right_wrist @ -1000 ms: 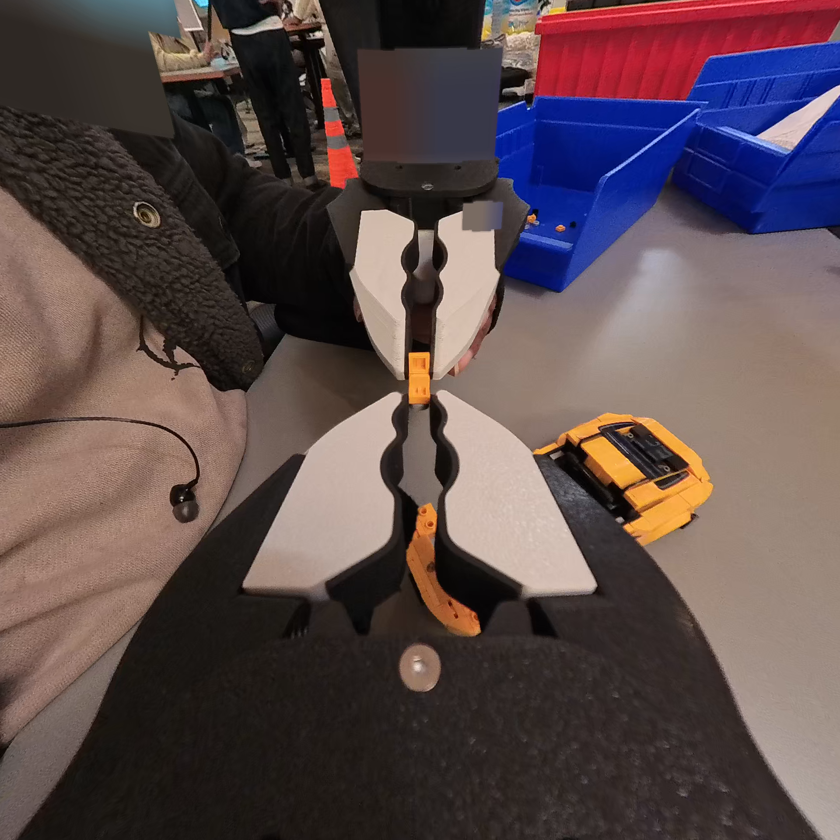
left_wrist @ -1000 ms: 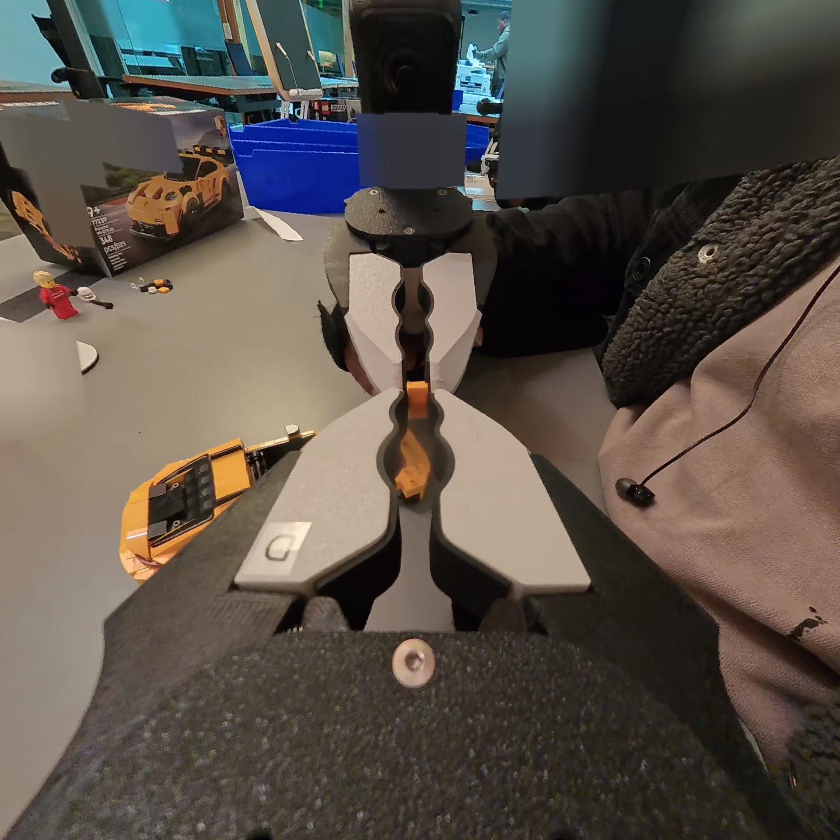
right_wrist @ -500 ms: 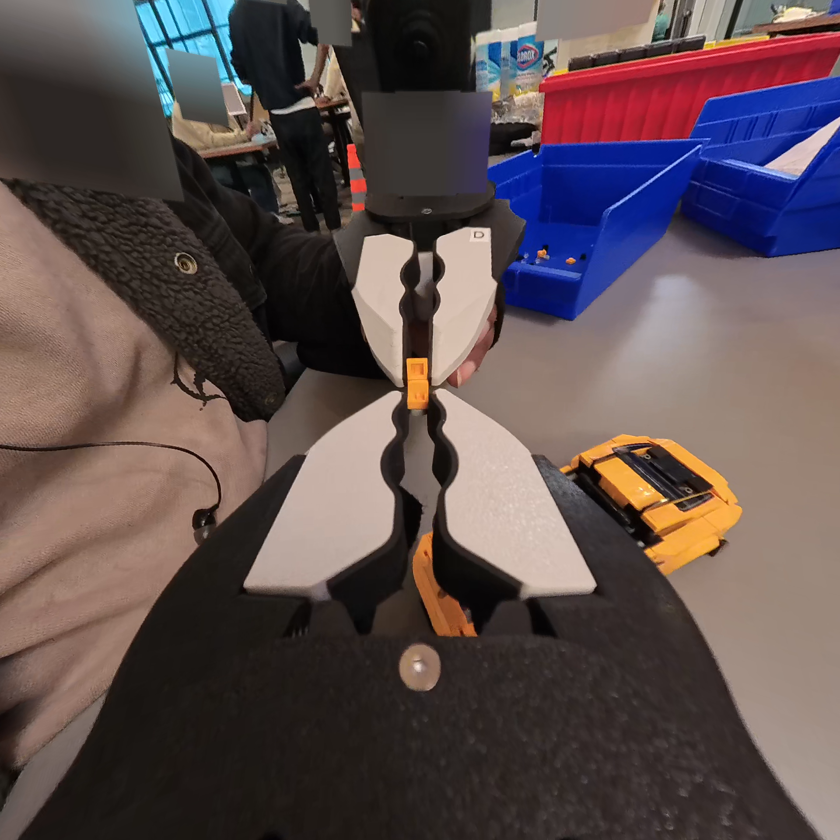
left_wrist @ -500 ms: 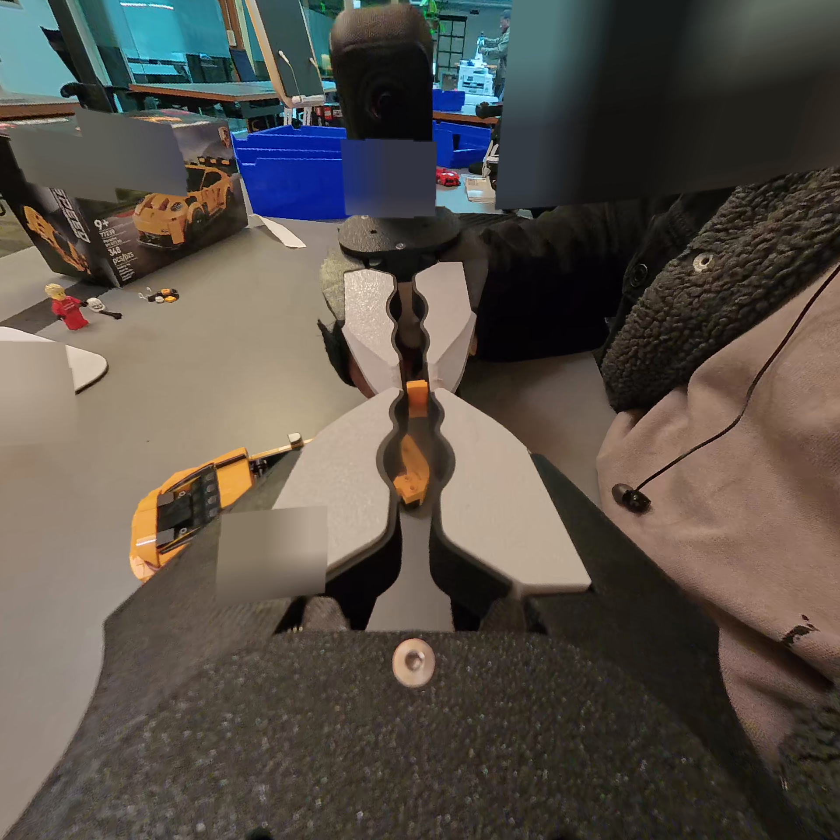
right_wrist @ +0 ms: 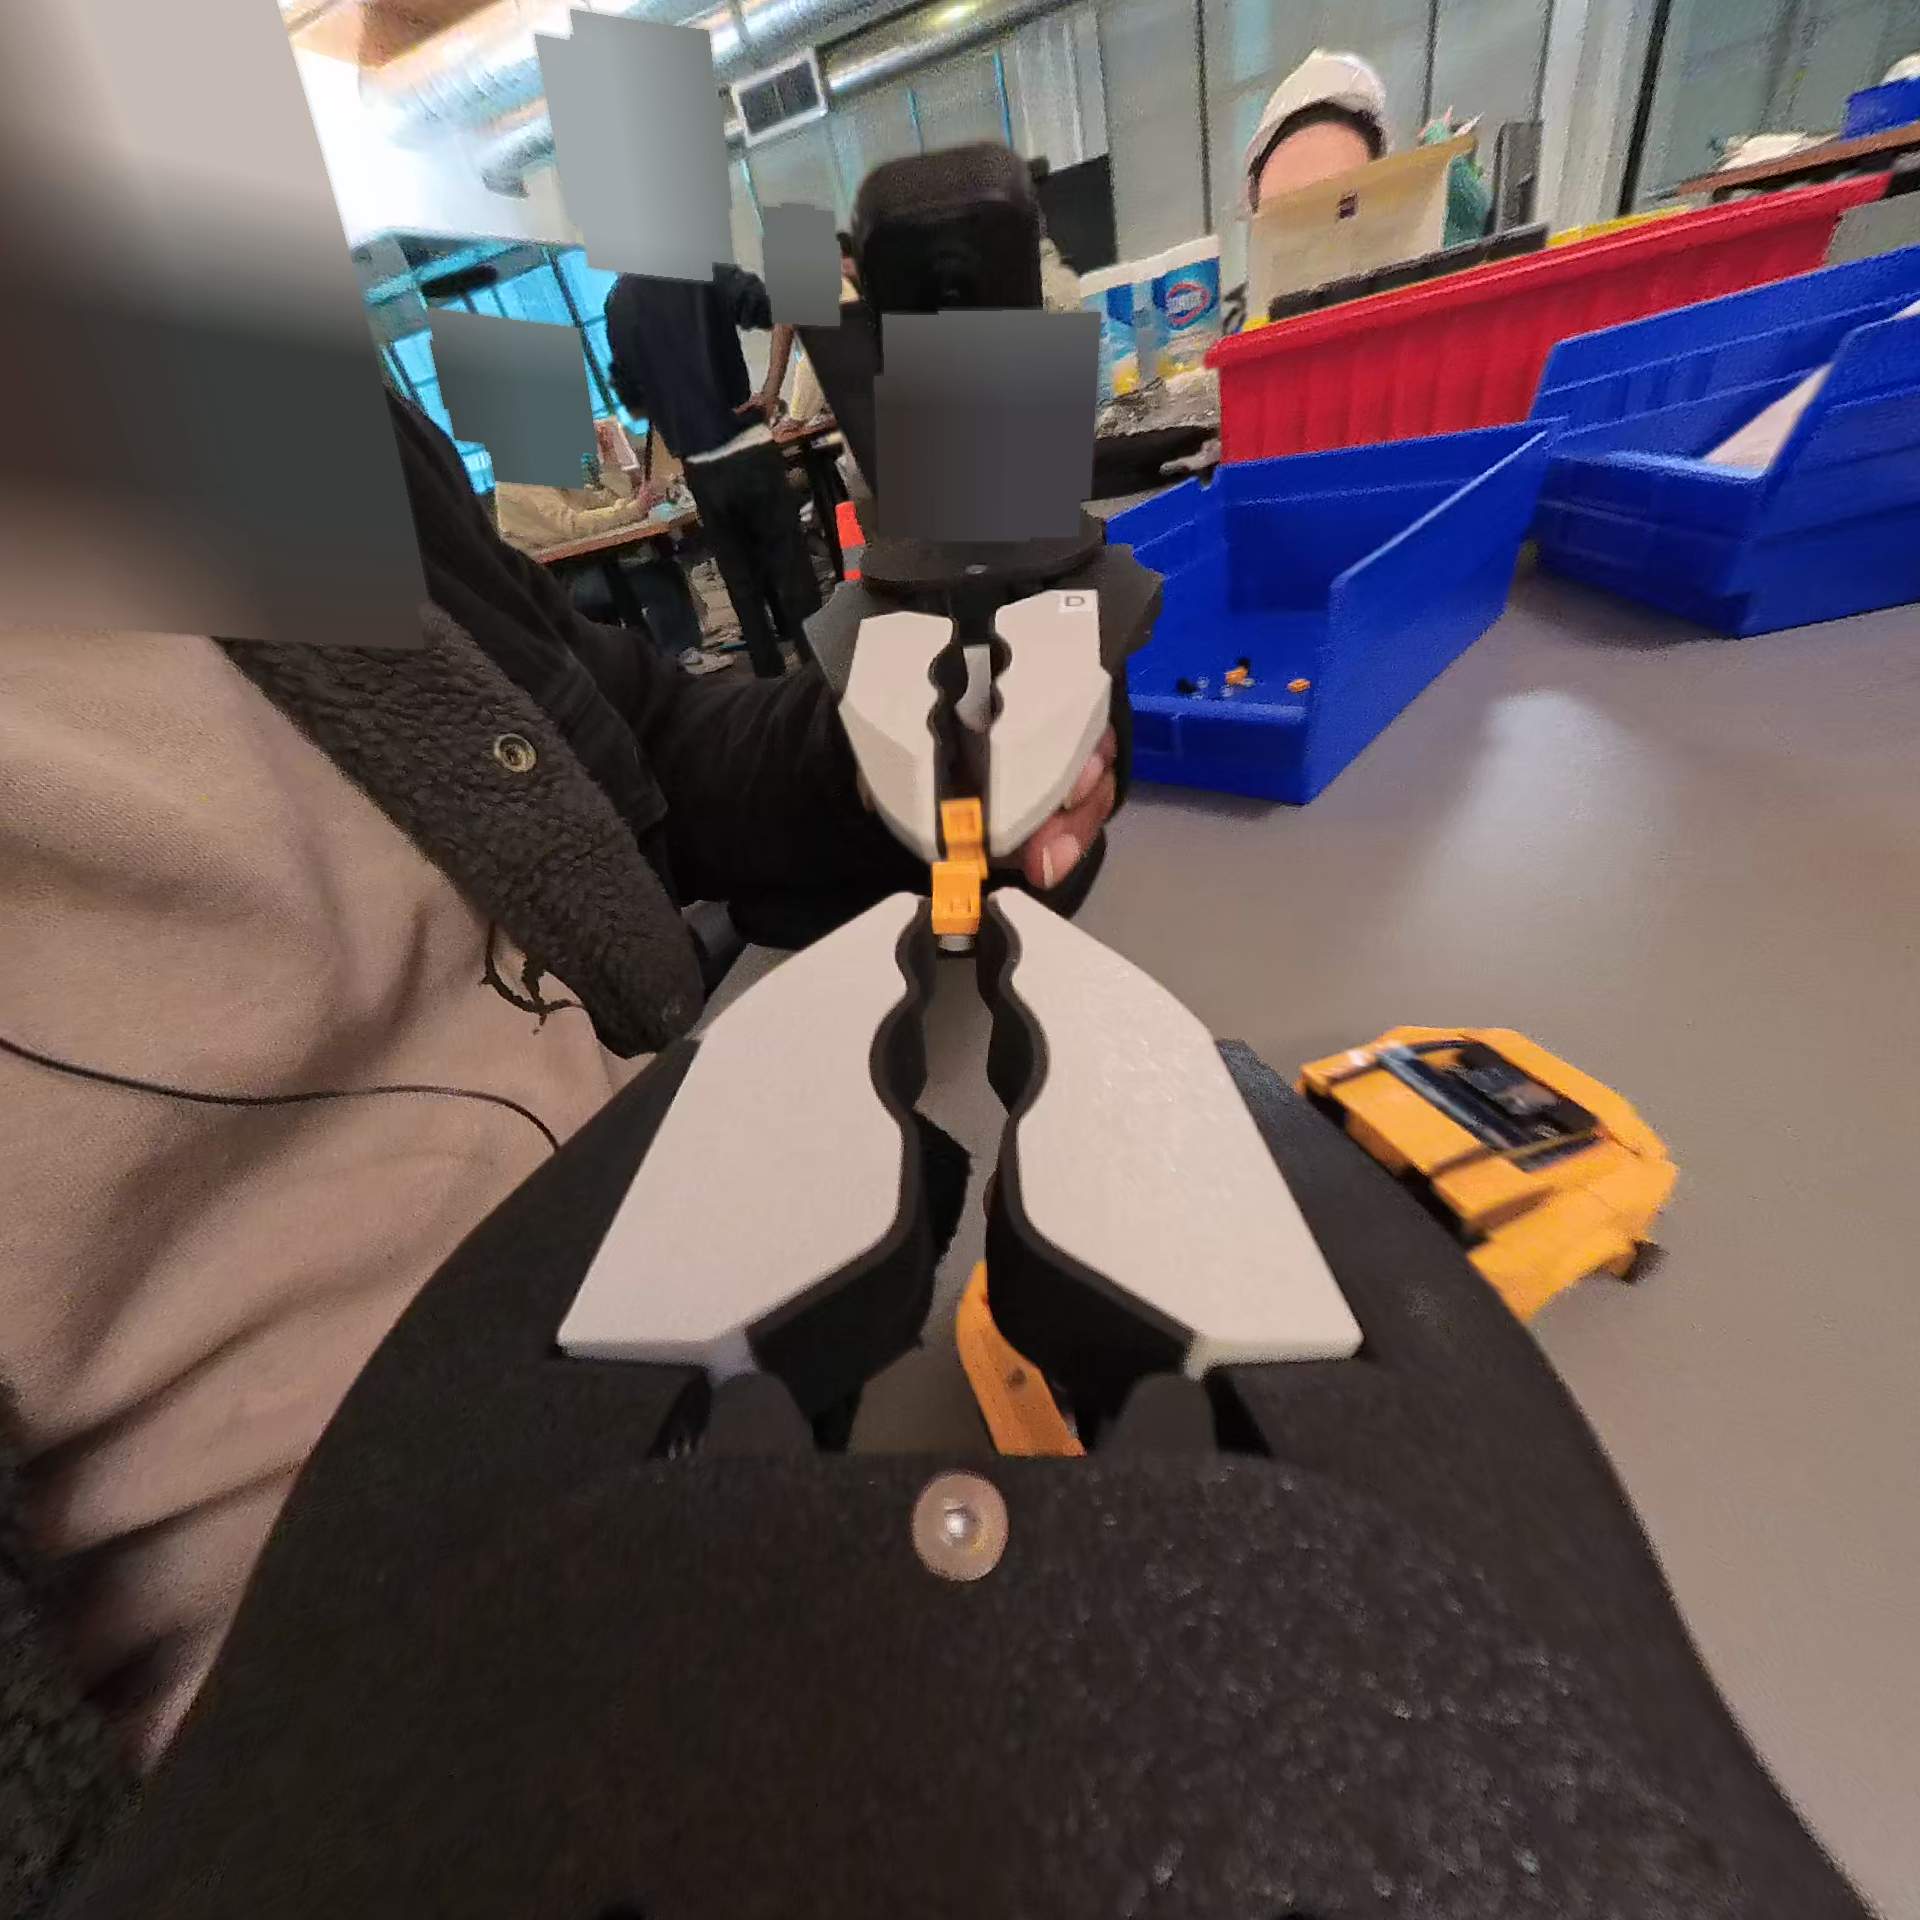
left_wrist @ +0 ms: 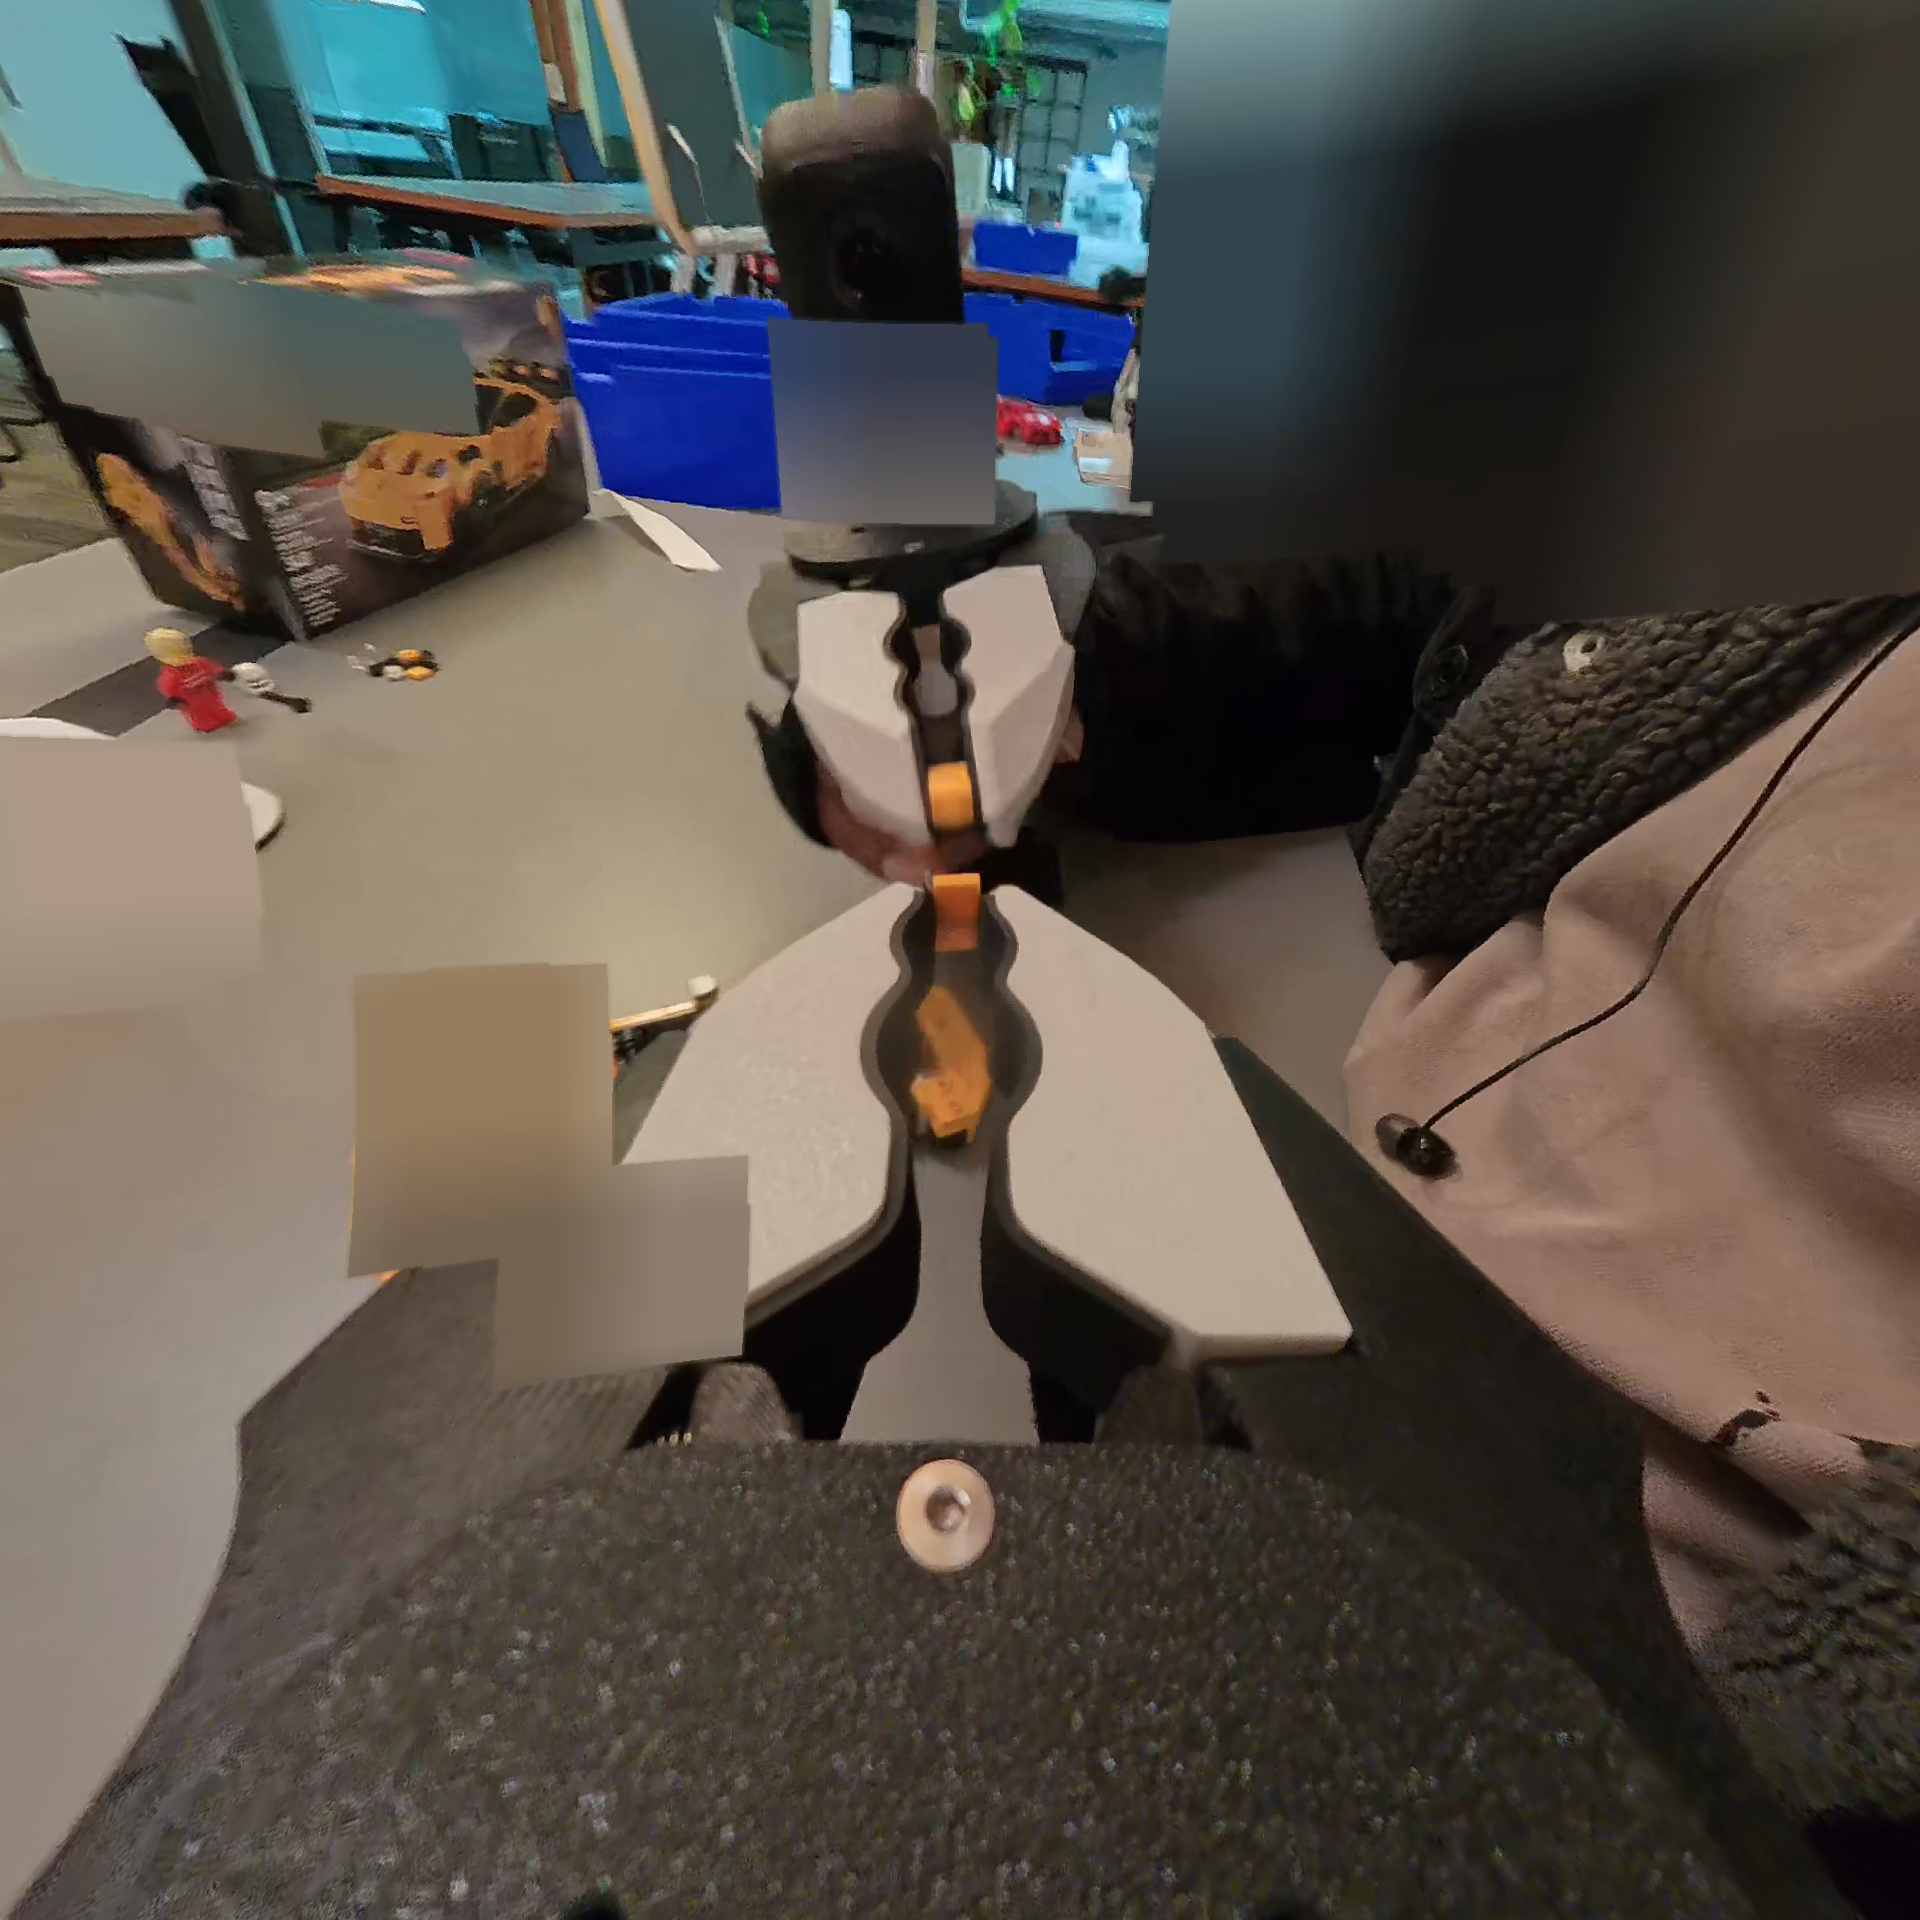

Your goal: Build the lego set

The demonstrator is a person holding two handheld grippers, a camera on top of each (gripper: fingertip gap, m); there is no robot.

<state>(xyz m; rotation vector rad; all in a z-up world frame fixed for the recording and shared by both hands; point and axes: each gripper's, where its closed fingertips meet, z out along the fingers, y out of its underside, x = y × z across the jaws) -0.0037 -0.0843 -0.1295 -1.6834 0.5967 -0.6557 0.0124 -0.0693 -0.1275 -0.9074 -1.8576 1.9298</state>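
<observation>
On the grey counter [right_wrist: 1558, 831] rests the largely assembled orange and black brick-built car [right_wrist: 1475, 1132], its body looking near complete. Above it, the left hand-held gripper [left_wrist: 954, 904] pinches a small orange brick piece [left_wrist: 954, 914], and the right hand-held gripper [right_wrist: 954, 914] clamps a second small orange brick [right_wrist: 954, 899]. Tips nearly meet, so I judge these two remain to be joined, then fitted.

The car [right_wrist: 1486, 1143] lies right of the right gripper [right_wrist: 954, 914] (bins [right_wrist: 1340, 623] behind it) on the table [right_wrist: 1558, 831].
</observation>
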